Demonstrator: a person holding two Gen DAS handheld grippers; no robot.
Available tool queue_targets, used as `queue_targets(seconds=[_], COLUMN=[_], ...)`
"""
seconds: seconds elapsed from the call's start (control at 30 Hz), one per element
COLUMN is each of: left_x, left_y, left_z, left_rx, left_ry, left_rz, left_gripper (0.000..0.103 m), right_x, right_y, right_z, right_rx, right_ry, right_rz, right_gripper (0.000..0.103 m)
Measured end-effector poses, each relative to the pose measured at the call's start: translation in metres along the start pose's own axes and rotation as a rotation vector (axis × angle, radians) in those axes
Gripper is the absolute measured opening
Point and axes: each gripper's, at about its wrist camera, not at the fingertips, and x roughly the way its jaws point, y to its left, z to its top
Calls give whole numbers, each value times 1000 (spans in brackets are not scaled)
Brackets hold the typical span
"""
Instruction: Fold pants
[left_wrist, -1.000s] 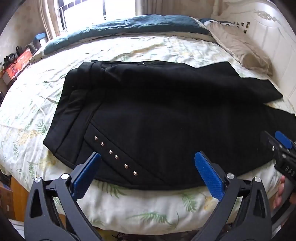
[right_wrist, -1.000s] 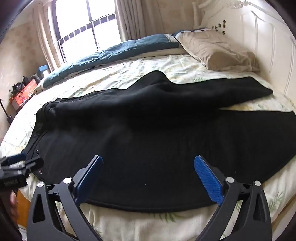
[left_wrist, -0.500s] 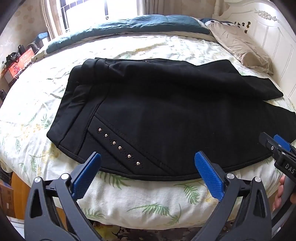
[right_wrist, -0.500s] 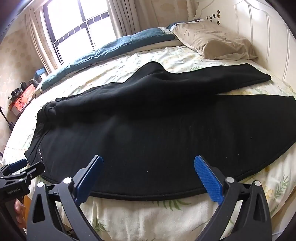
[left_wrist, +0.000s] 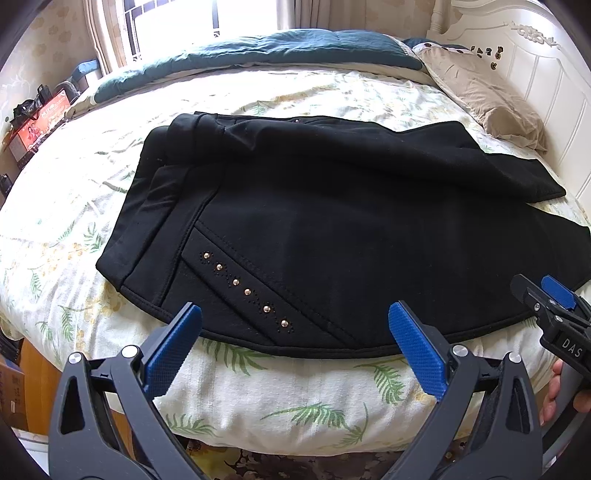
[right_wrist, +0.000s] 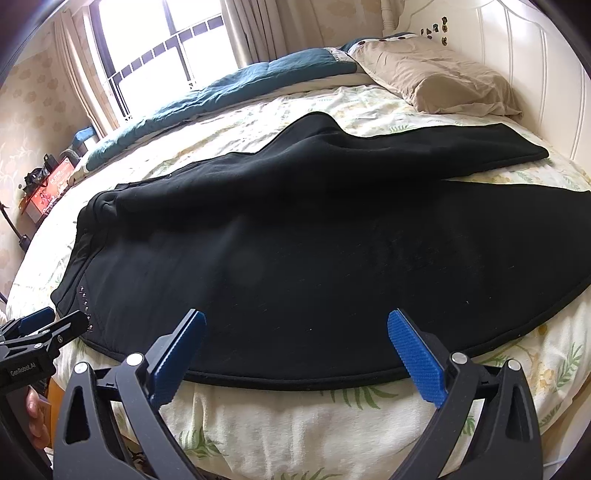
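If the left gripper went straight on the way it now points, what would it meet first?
Most likely the black pants, near their front hem by the studded pocket trim. The left gripper is open and empty; depth is unclear, so the bed edge could come first.

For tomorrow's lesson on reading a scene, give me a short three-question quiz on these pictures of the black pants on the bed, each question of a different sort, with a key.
1. True or false: the left gripper is shut on the pants.
2. Which lies nearest the headboard? A) the pillow B) the row of studs C) the blue quilt
3. Fill in: the right gripper is ____, holding nothing.

Key: 1 false, since both its fingers are spread, short of the cloth; 2 A; 3 open.
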Motion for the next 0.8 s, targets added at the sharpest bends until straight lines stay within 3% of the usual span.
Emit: queue_targets(seconds=[0.8], left_x=[-5], left_y=[0], left_z=[0], left_rx=[-2], left_ry=[-8], left_rz=[-4], left_gripper=[101], right_x=[-1], right_y=[5], right_z=[-2], right_rx=[-4], right_ry=[8], right_rz=[10], right_gripper=[98])
